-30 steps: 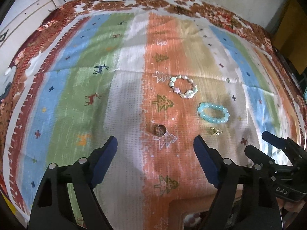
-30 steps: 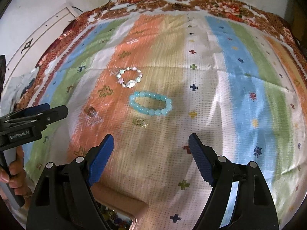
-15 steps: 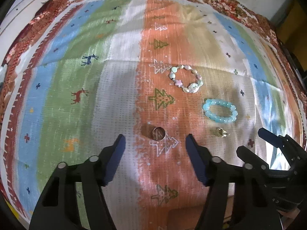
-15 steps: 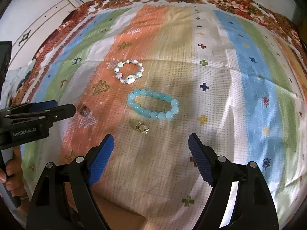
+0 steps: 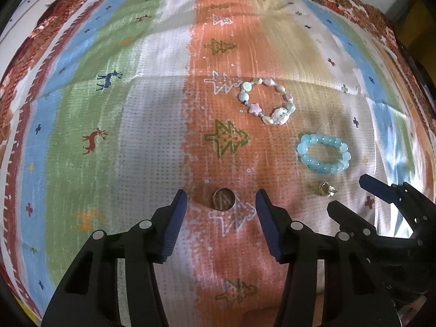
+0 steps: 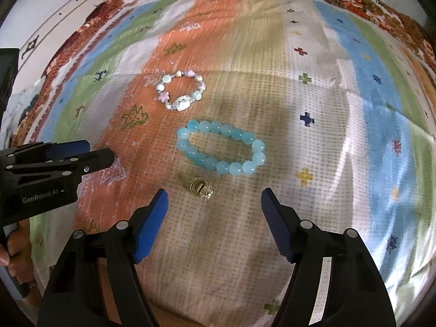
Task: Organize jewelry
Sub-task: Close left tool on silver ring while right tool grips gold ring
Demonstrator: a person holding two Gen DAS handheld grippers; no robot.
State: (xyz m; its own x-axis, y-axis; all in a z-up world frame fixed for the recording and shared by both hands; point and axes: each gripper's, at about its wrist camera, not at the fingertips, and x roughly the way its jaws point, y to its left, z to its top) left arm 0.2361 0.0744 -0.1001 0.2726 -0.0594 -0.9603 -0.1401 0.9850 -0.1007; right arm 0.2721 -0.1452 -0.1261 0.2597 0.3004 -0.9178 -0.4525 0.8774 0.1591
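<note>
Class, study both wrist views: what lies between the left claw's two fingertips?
In the left wrist view, the small dark ring lies on the cloth between the open left claw fingertips, untouched.

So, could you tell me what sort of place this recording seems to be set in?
Probably a home, perhaps a bedroom: jewelry lies on a soft striped cloth printed with deer and trees, with a white wall and panelled furniture behind. On it lie a turquoise bead bracelet and a small ring.

Striped cloth [image 5: 152,141] under scattered jewelry [image 6: 220,147]
</note>
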